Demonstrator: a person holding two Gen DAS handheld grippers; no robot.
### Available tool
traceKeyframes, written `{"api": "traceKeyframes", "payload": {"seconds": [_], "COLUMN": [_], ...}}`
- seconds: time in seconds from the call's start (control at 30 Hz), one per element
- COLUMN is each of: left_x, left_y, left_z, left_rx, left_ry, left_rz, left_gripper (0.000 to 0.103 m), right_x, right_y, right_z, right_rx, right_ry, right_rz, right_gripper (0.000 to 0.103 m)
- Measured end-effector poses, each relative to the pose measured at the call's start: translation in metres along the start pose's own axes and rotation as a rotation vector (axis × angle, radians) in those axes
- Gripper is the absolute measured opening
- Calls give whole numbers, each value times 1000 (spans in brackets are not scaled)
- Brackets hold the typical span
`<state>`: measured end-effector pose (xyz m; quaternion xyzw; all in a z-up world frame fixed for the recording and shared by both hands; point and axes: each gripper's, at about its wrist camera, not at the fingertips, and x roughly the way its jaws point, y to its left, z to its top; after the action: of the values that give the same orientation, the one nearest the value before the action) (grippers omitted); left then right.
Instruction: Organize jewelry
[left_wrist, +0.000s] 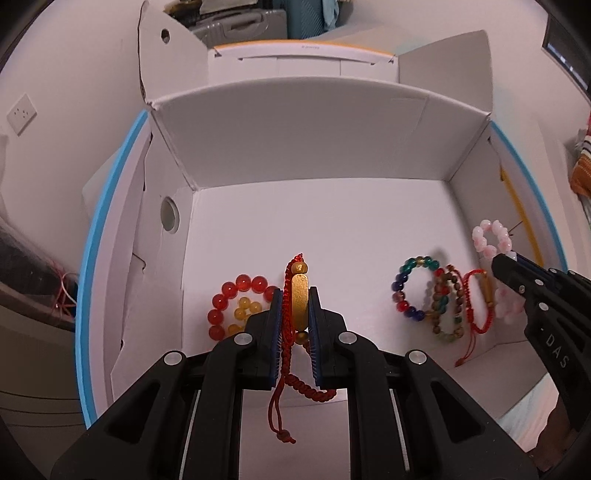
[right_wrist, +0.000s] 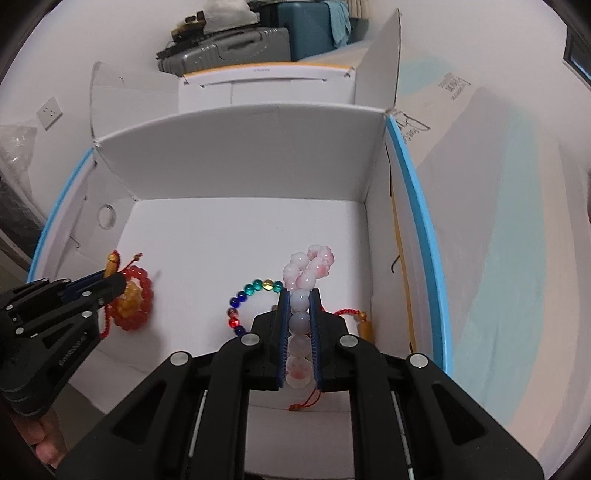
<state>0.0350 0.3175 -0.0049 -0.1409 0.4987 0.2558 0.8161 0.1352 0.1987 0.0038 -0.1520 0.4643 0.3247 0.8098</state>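
Note:
My left gripper (left_wrist: 295, 295) is shut on a red cord bracelet with a gold bar (left_wrist: 300, 295) and holds it above the floor of a white cardboard box (left_wrist: 295, 147). Under it lie a red bead bracelet (left_wrist: 236, 291) and an amber bead bracelet (left_wrist: 243, 310). My right gripper (right_wrist: 299, 295) is shut on a pink bead bracelet (right_wrist: 306, 277), seen also in the left wrist view (left_wrist: 491, 236). Below lie a multicolour glass bead bracelet (left_wrist: 413, 288), a brown-green bead bracelet (left_wrist: 447, 306) and a second red cord bracelet (left_wrist: 476, 302).
The box has upright flaps on all sides and a blue rim (right_wrist: 417, 206). A second white box (right_wrist: 266, 85) stands behind it. Grey and teal suitcases (right_wrist: 236, 48) stand at the back by the wall.

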Motion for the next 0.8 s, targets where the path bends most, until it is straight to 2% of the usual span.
{"api": "traceKeyframes", "payload": {"seconds": [0.33,0.37,0.4,0.47,0.5,0.57,0.63,0.67,0.7,0.8], "left_x": [9,9,8,3,-1,-13,-25,-31,-39,-57], "left_y": [4,4,5,6,7,8,12,13,14,17], "left_z": [-1,0,1,1,1,0,-2,-3,-7,-14], "left_rx": [-24,-24,-27,-39,-42,-45,-60,-64,-67,-70], "left_ry": [-4,-12,-20,-38,-54,-95,-136,-159,-186,-238], "left_rz": [2,3,5,4,7,27,39,44,54,67], "left_gripper": [17,21,25,43,46,58,64,72,75,83], "right_x": [14,13,12,7,3,-8,-17,-25,-30,-45], "right_y": [4,4,4,4,4,5,7,6,5,4], "right_z": [-2,-2,-2,-3,-3,-3,-5,-7,-8,-12], "right_rx": [0,-2,0,4,6,10,8,20,29,35], "right_ry": [14,10,3,-18,-31,-69,-100,-134,-159,-205], "right_rz": [-10,-6,-3,11,20,43,41,27,23,29], "right_gripper": [12,15,22,30,35,43,53,65,71,75]}}
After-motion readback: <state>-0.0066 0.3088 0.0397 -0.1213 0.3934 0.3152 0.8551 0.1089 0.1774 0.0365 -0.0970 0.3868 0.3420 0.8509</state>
